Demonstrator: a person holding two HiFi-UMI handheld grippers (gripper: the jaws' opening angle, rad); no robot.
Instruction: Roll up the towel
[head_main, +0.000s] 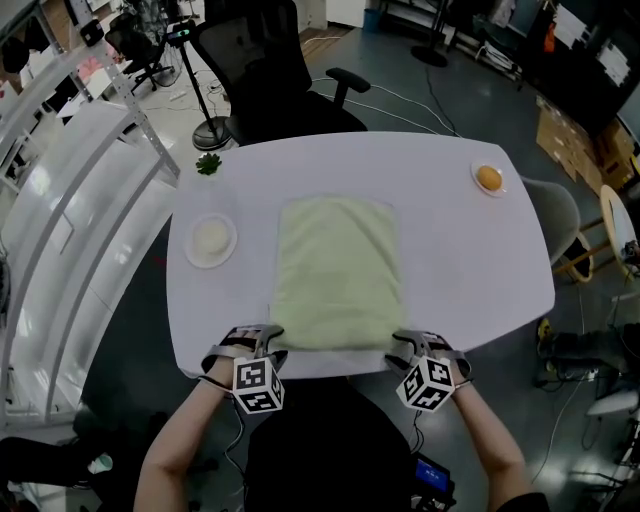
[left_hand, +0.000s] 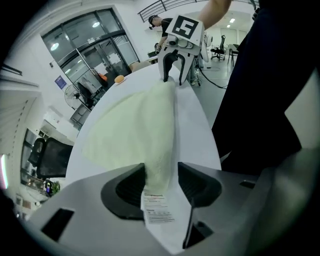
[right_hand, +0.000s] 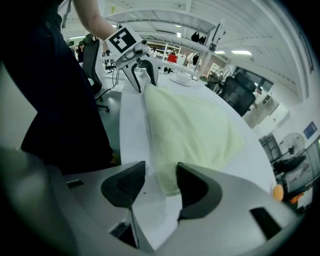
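A pale green towel (head_main: 338, 270) lies flat on the white table (head_main: 450, 230), its near edge along the table's front edge. My left gripper (head_main: 272, 345) is at the towel's near left corner. In the left gripper view the corner with its white label (left_hand: 159, 207) sits between my jaws (left_hand: 161, 182), against the left pad, with a gap on the right. My right gripper (head_main: 400, 350) is at the near right corner. In the right gripper view the towel (right_hand: 190, 130) reaches in between my jaws (right_hand: 160, 182) beside the right pad, with a gap on the left.
An orange on a small plate (head_main: 489, 179) sits at the far right of the table. A white dish (head_main: 211, 240) and a green sprig (head_main: 208, 164) are at the left. A black office chair (head_main: 270, 80) stands beyond the table, and a grey chair (head_main: 555, 215) to the right.
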